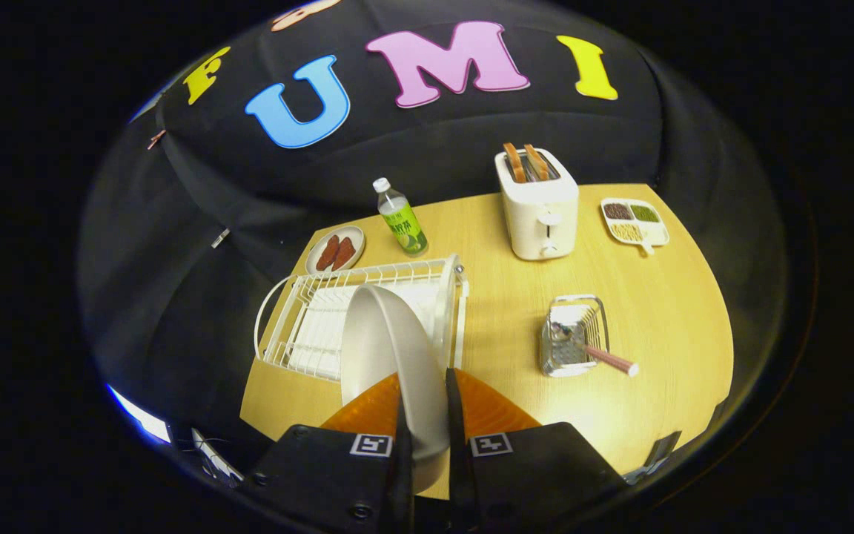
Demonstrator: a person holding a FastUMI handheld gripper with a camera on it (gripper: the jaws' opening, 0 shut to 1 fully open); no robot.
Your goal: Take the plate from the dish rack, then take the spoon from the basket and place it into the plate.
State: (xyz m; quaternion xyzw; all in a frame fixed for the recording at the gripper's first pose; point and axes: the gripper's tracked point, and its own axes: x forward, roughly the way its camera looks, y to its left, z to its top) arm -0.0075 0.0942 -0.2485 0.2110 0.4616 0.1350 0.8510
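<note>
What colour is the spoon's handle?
Pink, in the gripper view: the spoon lies in the basket.

The rack (pixel 323 326) is set at the near left of the tabletop (pixel 664 319). The plate (pixel 386 348) is held on edge between the fingers of the tool (pixel 423 437), over the rack's right part. Right of the rack the basket (pixel 574 334) stands, with the spoon (pixel 597 354) in it, handle out to the right. Far left a dish (pixel 336 249) lies, a bottle (pixel 399 218) just right of it. Farther right the toaster (pixel 538 208) stands, a tray (pixel 634 221) at its right.
</note>
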